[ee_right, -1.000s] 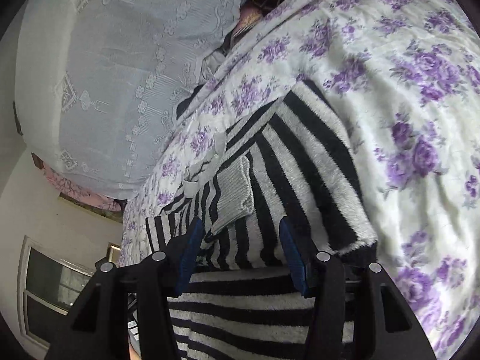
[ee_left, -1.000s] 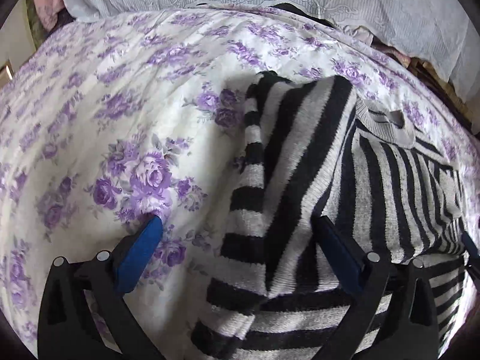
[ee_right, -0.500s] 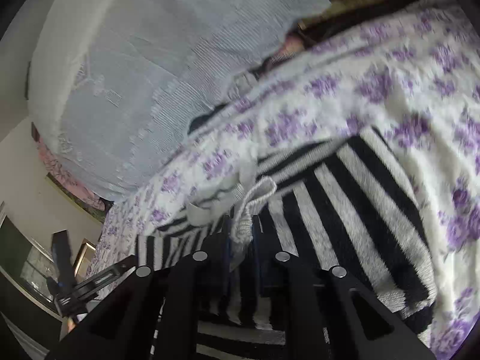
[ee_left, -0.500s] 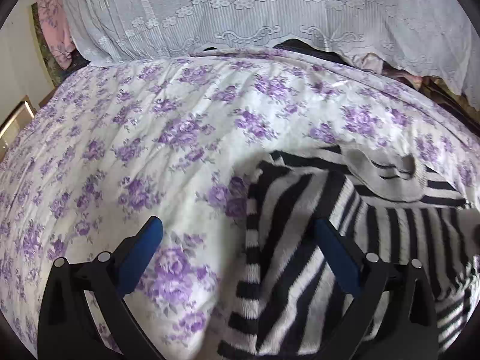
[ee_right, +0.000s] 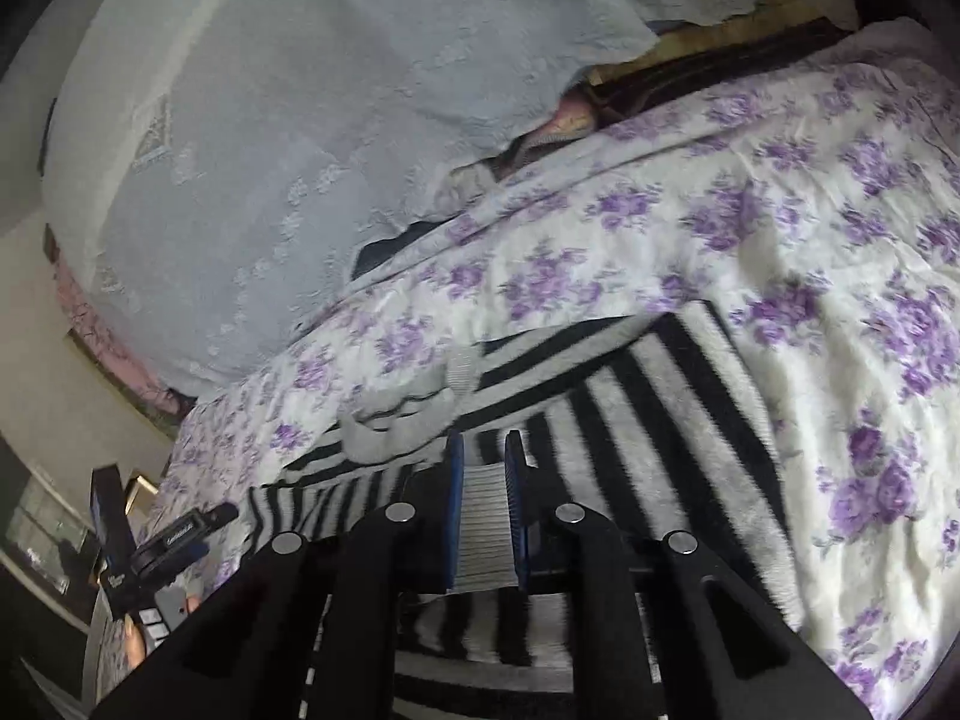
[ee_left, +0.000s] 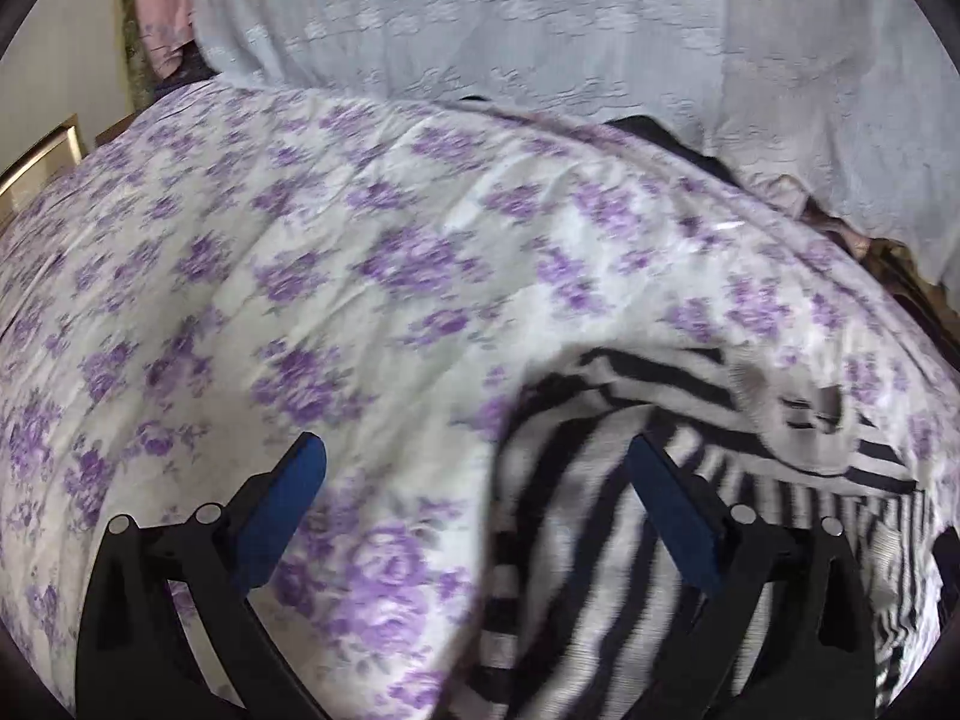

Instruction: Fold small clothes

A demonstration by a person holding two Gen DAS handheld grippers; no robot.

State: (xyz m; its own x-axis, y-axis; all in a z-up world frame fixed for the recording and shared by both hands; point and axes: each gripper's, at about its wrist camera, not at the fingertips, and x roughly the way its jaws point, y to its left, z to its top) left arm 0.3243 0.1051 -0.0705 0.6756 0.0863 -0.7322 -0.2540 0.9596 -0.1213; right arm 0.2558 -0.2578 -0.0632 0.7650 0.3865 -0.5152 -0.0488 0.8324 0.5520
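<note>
While a ribbed cuff (ee_right: 485, 516) of the striped sweater (ee_right: 660, 420) is pinched by the right hand-held gripper (ee_right: 483, 459), slippage is risked; the left hand-held gripper (ee_left: 474, 468) is spread at nine o'clock.

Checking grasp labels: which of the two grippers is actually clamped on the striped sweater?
The right gripper: its blue fingers pinch a grey ribbed fold of the striped sweater. The left gripper is spread wide, gripping nothing.

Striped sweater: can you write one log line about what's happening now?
task: fold clothes | right gripper: shut on striped sweater cuff | left gripper: open, empty | surface: flowery bedspread
</note>
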